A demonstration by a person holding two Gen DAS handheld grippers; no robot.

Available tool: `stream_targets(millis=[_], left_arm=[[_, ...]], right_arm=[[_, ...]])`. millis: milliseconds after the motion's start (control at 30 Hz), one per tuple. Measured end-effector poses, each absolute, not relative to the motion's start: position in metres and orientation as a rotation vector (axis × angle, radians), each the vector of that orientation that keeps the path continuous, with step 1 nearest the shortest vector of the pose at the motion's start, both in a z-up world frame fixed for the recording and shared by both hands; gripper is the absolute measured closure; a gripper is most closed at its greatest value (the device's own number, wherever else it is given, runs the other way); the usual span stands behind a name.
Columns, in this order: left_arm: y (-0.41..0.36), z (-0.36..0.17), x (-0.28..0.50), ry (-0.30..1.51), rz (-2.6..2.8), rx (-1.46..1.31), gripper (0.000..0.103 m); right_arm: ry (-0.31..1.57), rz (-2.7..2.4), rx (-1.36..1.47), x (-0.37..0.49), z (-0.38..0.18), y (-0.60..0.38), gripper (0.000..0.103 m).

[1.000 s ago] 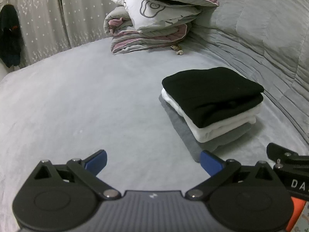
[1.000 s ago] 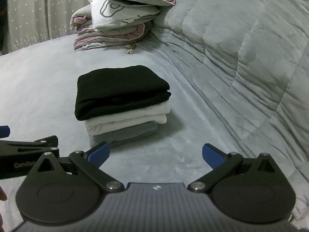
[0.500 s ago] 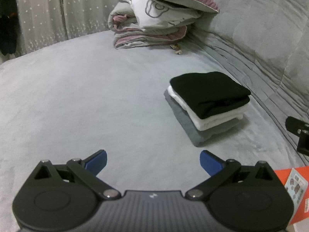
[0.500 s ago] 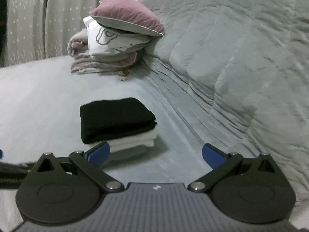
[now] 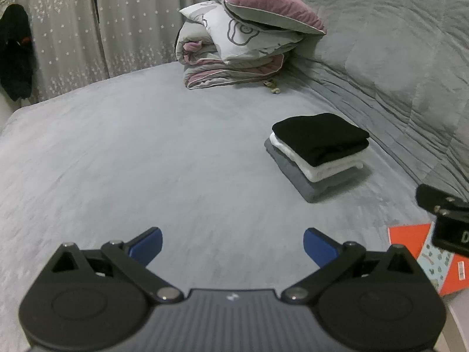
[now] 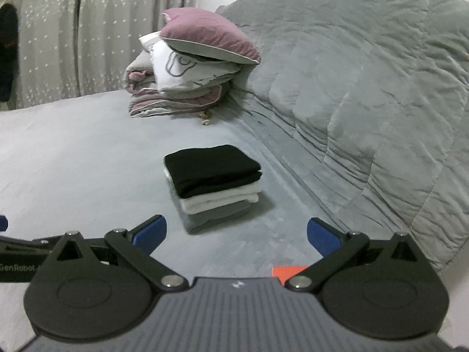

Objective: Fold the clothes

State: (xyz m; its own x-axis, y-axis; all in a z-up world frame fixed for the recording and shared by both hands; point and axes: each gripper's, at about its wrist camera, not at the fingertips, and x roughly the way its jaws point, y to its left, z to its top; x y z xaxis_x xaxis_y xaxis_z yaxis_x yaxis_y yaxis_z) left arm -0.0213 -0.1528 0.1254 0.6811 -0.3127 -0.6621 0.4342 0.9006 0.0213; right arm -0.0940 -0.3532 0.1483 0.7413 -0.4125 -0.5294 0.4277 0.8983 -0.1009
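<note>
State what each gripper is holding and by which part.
Nothing. The left gripper and right gripper are both open and empty; the folded stack lies untouched on the bed.

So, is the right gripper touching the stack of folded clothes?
Apart. In the right wrist view, the right gripper is open and empty, and bare grey bed sheet shows between its fingers and the stack of folded clothes.

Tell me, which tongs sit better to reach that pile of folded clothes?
Probably the right tongs: the folded clothes stack lies nearly straight ahead of them, but off to the right of the left tongs. Both are open.
</note>
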Motion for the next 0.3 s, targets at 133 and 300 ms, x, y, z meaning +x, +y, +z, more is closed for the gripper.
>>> stream_targets(millis=[133, 300], left_arm=[[-0.141, 0.126, -0.027, 0.708, -0.420, 0.174, 0.000], [-0.132, 0.123, -0.029, 0.708, -0.408, 0.166, 0.000]], right_arm=[[0.571, -0.448, 0.001, -0.098, 0.151, -0.336, 0.000], [0.569, -0.435, 0.005, -0.099, 0.149, -0.327, 0.000]])
